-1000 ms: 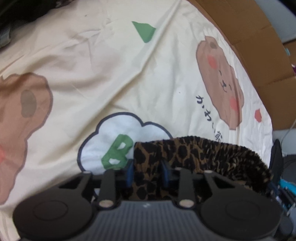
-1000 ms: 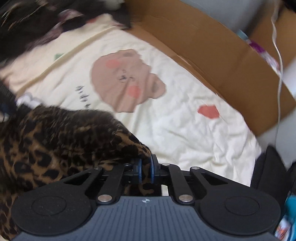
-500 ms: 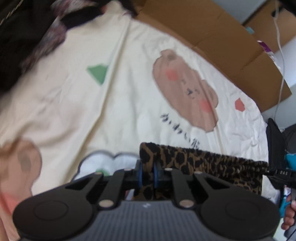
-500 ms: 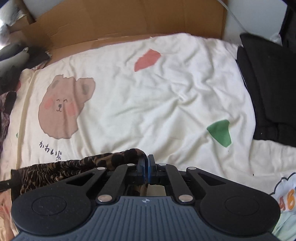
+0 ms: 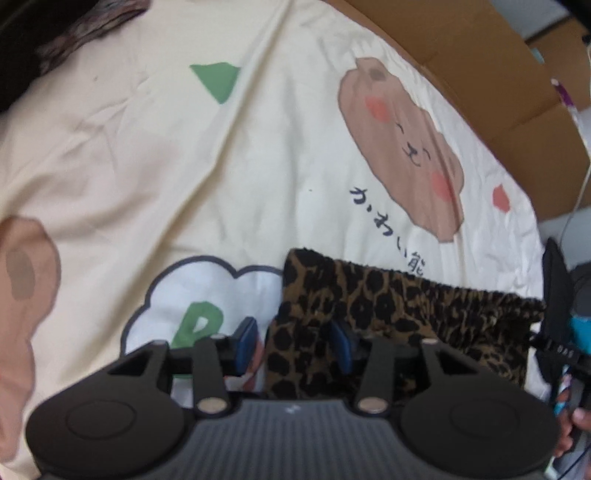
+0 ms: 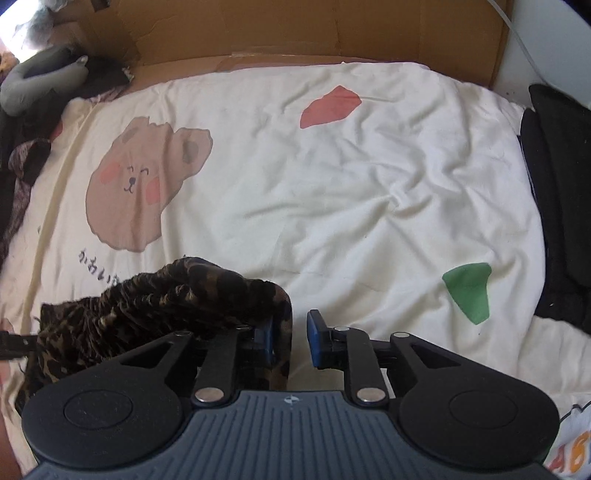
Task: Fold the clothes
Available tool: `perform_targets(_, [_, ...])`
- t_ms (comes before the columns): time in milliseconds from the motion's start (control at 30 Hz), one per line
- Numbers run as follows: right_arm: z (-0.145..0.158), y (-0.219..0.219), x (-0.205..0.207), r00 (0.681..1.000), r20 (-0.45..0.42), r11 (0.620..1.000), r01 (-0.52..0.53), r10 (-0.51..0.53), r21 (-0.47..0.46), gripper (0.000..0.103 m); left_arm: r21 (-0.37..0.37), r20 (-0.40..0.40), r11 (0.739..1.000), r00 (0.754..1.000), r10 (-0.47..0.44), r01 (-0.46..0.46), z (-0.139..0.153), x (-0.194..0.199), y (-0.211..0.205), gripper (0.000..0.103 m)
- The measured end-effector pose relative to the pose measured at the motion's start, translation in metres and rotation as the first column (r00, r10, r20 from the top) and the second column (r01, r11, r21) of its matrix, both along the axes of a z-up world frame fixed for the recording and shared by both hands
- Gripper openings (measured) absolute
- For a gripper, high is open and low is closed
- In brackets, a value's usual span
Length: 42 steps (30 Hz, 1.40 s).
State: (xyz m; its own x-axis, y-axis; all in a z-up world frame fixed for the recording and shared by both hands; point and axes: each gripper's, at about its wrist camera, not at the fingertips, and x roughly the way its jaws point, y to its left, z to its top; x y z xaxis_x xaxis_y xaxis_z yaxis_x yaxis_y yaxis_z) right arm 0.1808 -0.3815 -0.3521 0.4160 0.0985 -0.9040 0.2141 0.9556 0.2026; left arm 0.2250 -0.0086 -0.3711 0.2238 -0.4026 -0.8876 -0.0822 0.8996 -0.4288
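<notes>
Soft daylight, mild blur in left view, fisheye-bent edges.

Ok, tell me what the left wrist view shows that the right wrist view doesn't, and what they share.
Left wrist only: the cloud print with a green letter and the other gripper at the right edge.
Right wrist only: a black folded garment at the right and a grey pillow top left.
Both: the leopard-print garment lying on the bear-print sheet, cardboard behind it.
</notes>
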Motion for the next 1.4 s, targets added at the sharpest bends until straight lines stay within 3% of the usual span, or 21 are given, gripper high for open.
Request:
perform_targets(100, [0.000, -0.001, 0.001, 1.000, 0.015, 1.000, 0.005, -0.005, 0.011, 0.020, -0.020, -0.024, 1.000, 1.000, -0.002, 0.002, -0.003, 0.001, -0.001, 0.040])
perform_targets(133, [-0.001, 0.000, 0.002, 1.000, 0.020, 1.000, -0.005, 0.005, 0.011, 0.015, -0.031, -0.034, 0.999, 0.999, -0.009, 0.008, -0.005, 0.001, -0.002, 0.033])
perform_targets(167, [-0.002, 0.000, 0.002, 1.000, 0.022, 1.000, -0.014, 0.013, 0.022, 0.007, -0.029, -0.041, 0.999, 0.999, -0.029, 0.028, -0.005, 0.001, -0.005, 0.014])
perform_targets(200, [-0.003, 0.000, 0.003, 1.000, 0.022, 0.999, -0.009, 0.008, 0.039, 0.001, 0.000, -0.039, 0.998, 0.998, -0.057, 0.057, -0.005, 0.001, -0.011, 0.006])
perform_targets(300, [-0.002, -0.002, 0.005, 0.999, 0.027, 0.997, 0.027, -0.029, 0.067, 0.000, 0.072, 0.002, 0.994, 0.996, -0.088, 0.087, 0.002, -0.001, -0.020, 0.004])
perform_targets(500, [0.012, -0.008, 0.009, 0.997, 0.058, 0.995, 0.047, -0.053, 0.093, 0.000, 0.119, 0.130, 0.993, 0.991, -0.037, 0.022, 0.037, 0.021, -0.008, 0.003])
perform_targets(800, [0.038, -0.012, 0.027, 0.986, 0.122, 0.986, 0.093, -0.110, 0.137, 0.000, 0.213, 0.273, 0.974, 0.952, -0.136, 0.078, 0.090, 0.088, -0.016, 0.002])
perform_targets(1067, [0.024, -0.020, 0.054, 0.987, 0.114, 0.988, 0.100, -0.113, 0.116, 0.000, 0.252, 0.289, 0.953, 0.927, -0.241, 0.169, 0.080, 0.151, -0.032, 0.002])
perform_targets(1300, [0.009, -0.030, 0.080, 0.987, 0.131, 0.994, 0.083, -0.091, 0.067, 0.000, 0.267, 0.286, 0.938, 0.911, -0.296, 0.221, 0.060, 0.178, -0.044, 0.002])
perform_targets(1400, [0.005, -0.030, 0.093, 0.990, 0.139, 0.999, 0.032, -0.036, 0.029, 0.000, 0.265, 0.285, 0.935, 0.907, -0.311, 0.237, 0.055, 0.186, -0.046, 0.002])
